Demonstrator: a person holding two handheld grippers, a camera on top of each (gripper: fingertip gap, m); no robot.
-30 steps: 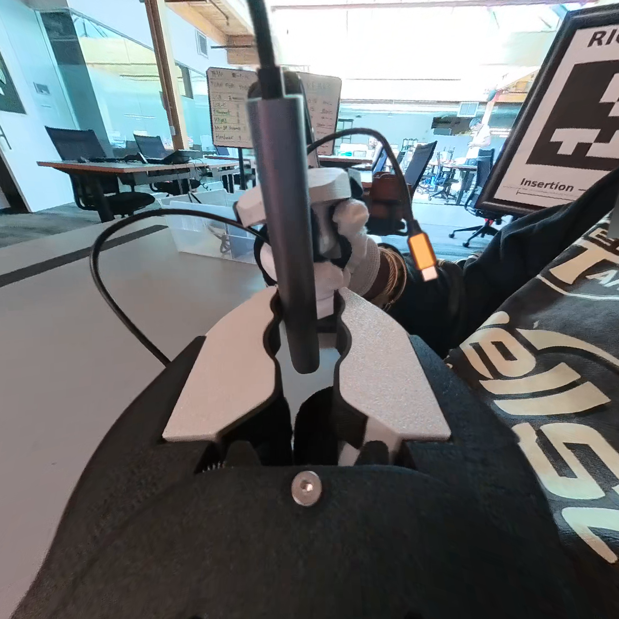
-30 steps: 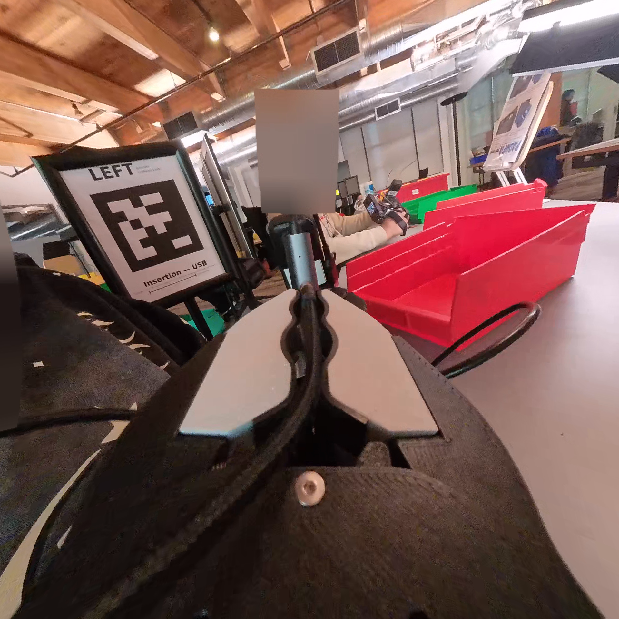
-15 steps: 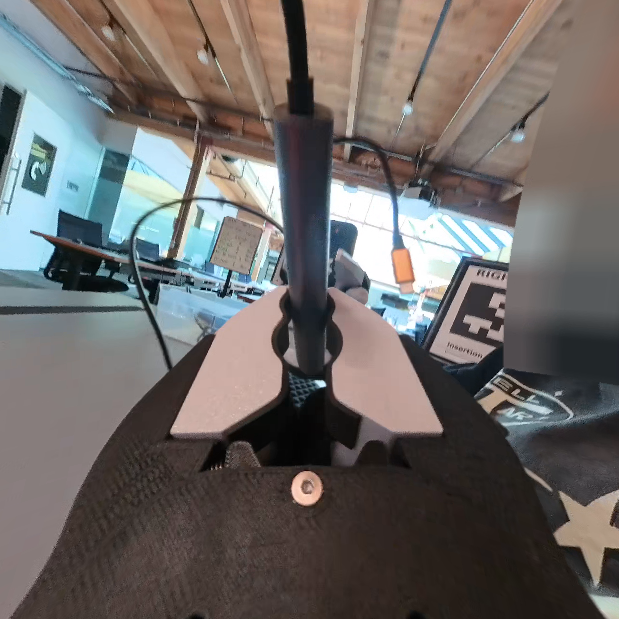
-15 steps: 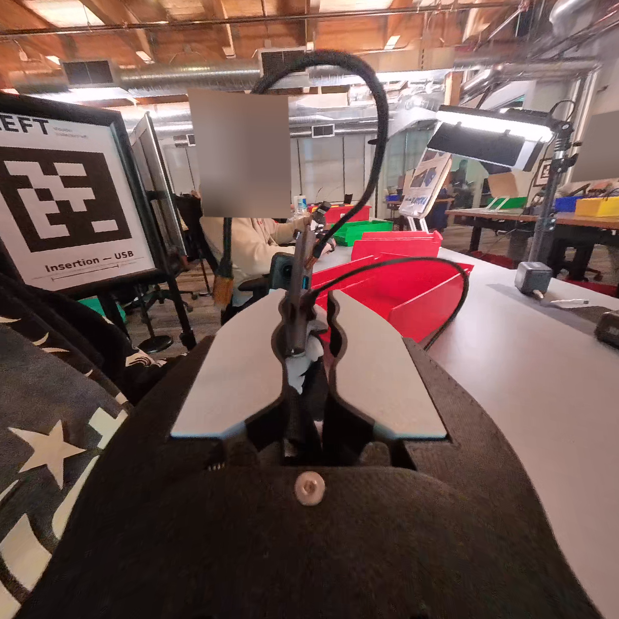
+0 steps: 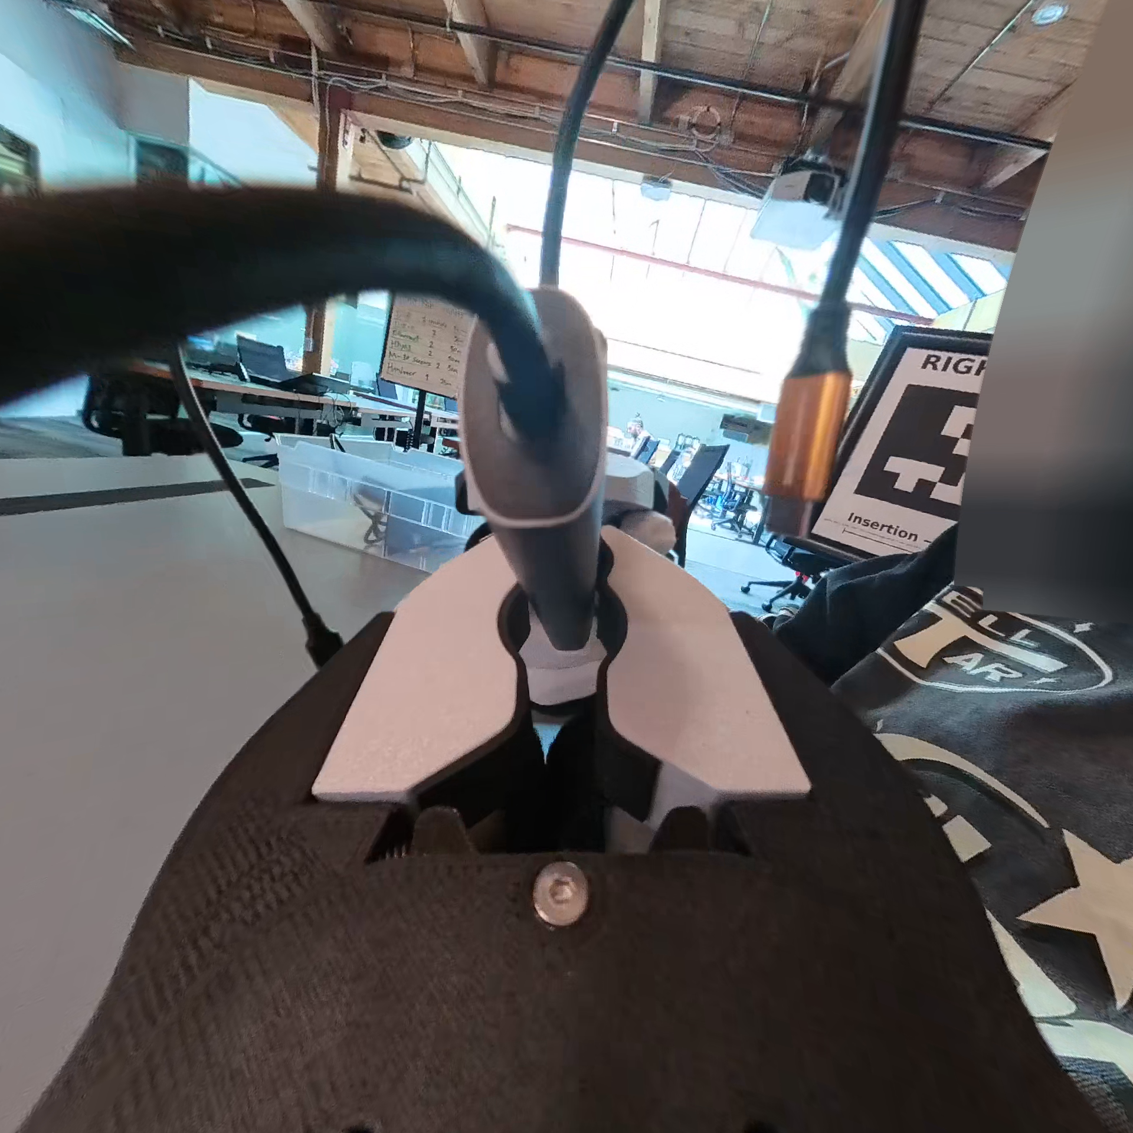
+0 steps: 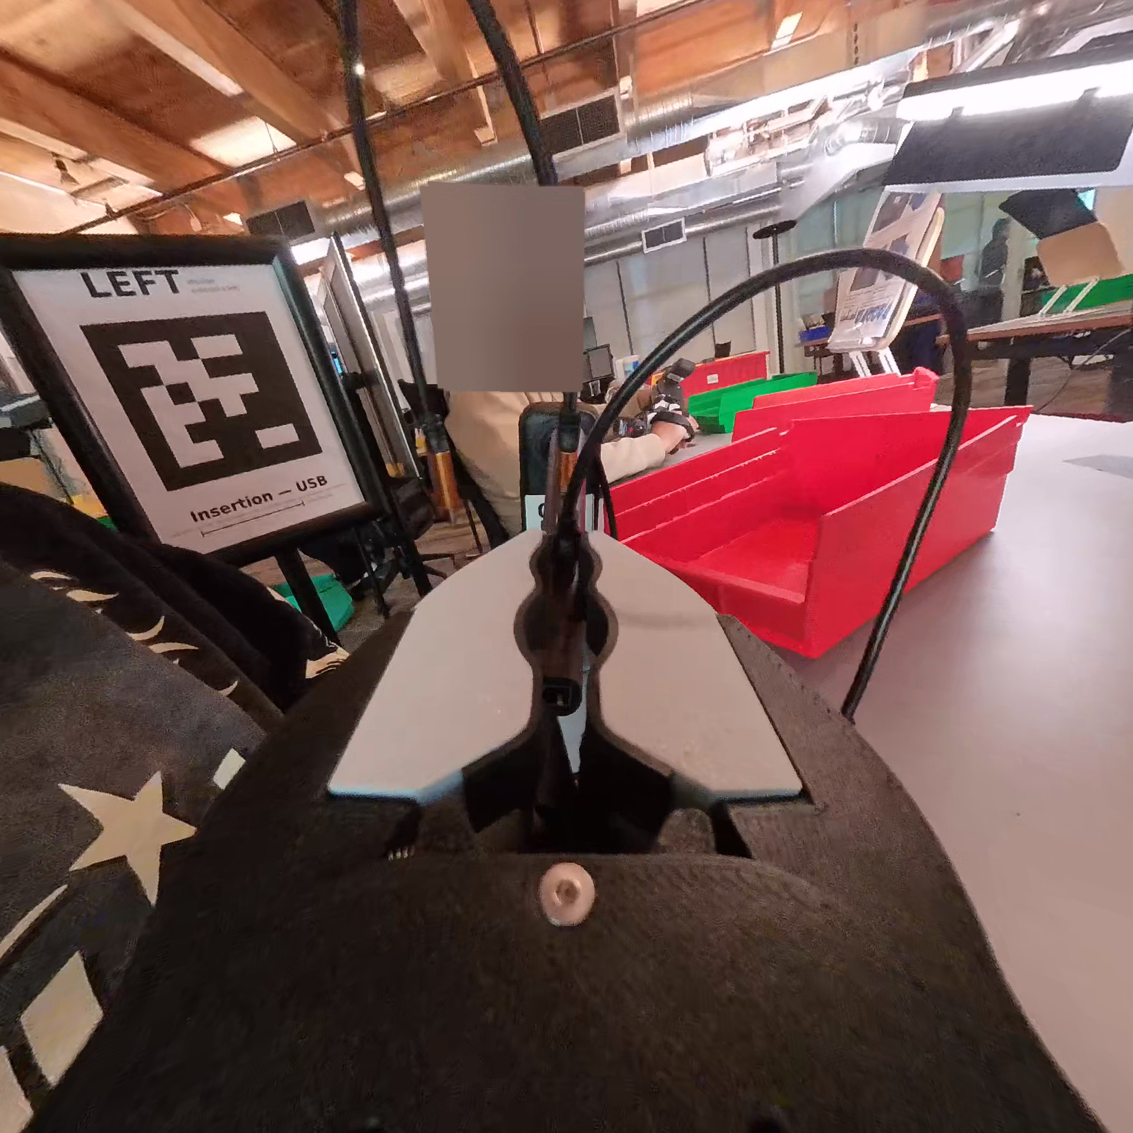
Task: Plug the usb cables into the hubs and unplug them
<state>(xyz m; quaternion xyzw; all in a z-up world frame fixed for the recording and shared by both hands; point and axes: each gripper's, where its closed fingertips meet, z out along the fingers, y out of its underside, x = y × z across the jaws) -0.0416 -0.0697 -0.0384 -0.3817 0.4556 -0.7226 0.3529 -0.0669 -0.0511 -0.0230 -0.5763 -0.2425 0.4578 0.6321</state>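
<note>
My left gripper [image 5: 561, 604] clamps the grey hub [image 5: 536, 472] upright; my right gripper [image 6: 567, 567] pinches a black cable [image 6: 919, 466]. An orange plug [image 5: 803, 444] dangles nearby. Grey table [image 6: 1011, 766], red bins [image 6: 858, 552], wooden ceiling [image 6: 122, 92] overhead.

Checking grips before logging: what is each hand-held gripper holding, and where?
Left hand-held gripper: grey hub, by its lower end. Right hand-held gripper: black cable, near its plug end.

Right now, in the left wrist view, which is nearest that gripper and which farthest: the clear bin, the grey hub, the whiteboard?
1. Grey hub, clamped in the left gripper.
2. Clear bin, on the table ahead, slightly left.
3. Whiteboard, far behind the bin.
</note>
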